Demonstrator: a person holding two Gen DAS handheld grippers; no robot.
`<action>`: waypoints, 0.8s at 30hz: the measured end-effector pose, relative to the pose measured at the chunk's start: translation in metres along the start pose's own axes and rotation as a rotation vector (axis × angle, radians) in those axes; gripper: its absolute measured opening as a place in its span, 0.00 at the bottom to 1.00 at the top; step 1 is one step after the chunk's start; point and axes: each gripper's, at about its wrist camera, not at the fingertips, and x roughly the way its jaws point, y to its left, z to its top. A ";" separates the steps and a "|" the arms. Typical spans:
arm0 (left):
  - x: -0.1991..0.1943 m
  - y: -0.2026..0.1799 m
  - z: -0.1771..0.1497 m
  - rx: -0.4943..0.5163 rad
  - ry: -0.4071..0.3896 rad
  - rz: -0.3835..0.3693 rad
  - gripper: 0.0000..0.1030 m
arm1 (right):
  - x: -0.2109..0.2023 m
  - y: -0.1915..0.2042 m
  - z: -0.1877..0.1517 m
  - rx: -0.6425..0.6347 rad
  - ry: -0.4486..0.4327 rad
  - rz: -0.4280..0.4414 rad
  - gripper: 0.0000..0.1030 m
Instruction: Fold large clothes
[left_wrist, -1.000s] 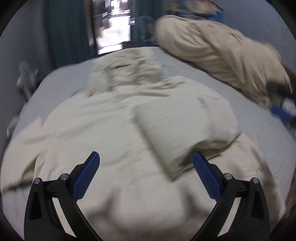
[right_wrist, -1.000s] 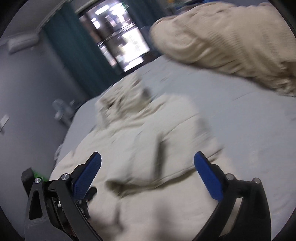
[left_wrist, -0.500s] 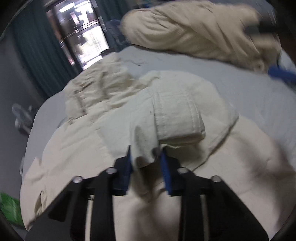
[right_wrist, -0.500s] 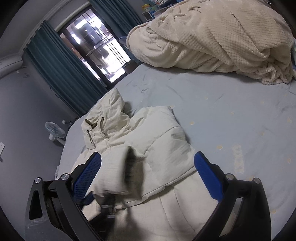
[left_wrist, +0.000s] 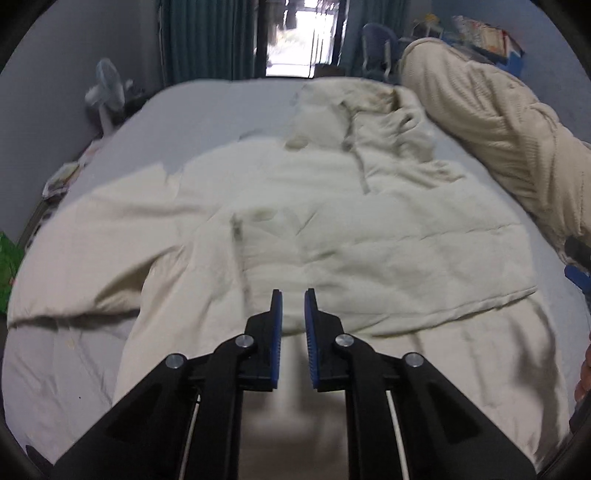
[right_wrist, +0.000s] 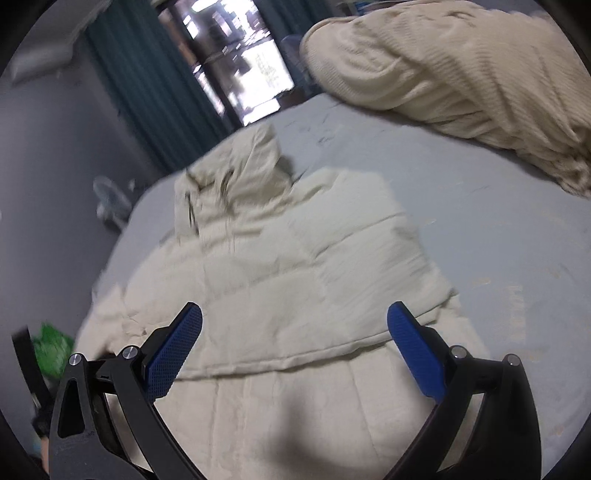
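Observation:
A cream hooded padded jacket (left_wrist: 332, 229) lies spread on the grey bed, hood (left_wrist: 362, 107) at the far end. Its right sleeve is folded across the chest; its left sleeve (left_wrist: 92, 236) lies out flat to the left. My left gripper (left_wrist: 293, 299) hovers above the jacket's lower middle, its jaws nearly closed with a narrow gap and nothing between them. In the right wrist view the jacket (right_wrist: 295, 280) lies ahead, and my right gripper (right_wrist: 295, 317) is open and empty above its hem.
A bundled beige blanket (left_wrist: 498, 122) lies at the bed's right side and also shows in the right wrist view (right_wrist: 461, 74). A white fan (left_wrist: 107, 96) stands left of the bed. A green bag (left_wrist: 7, 266) lies at the left edge. Teal curtains and a glass door are behind.
My left gripper closed on the folded sleeve cuff, then let it go and drew back; the sleeve now lies flat across the chest. The right gripper stayed open and shifted a little.

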 end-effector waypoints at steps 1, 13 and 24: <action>0.000 0.007 -0.001 -0.015 0.001 0.012 0.10 | 0.006 0.002 -0.002 -0.022 0.012 -0.010 0.94; 0.029 -0.015 0.006 0.048 0.014 0.012 0.54 | 0.070 -0.003 -0.017 -0.175 0.142 -0.130 0.94; 0.021 0.005 0.009 -0.025 0.008 -0.018 0.64 | 0.089 -0.006 -0.028 -0.204 0.163 -0.160 0.95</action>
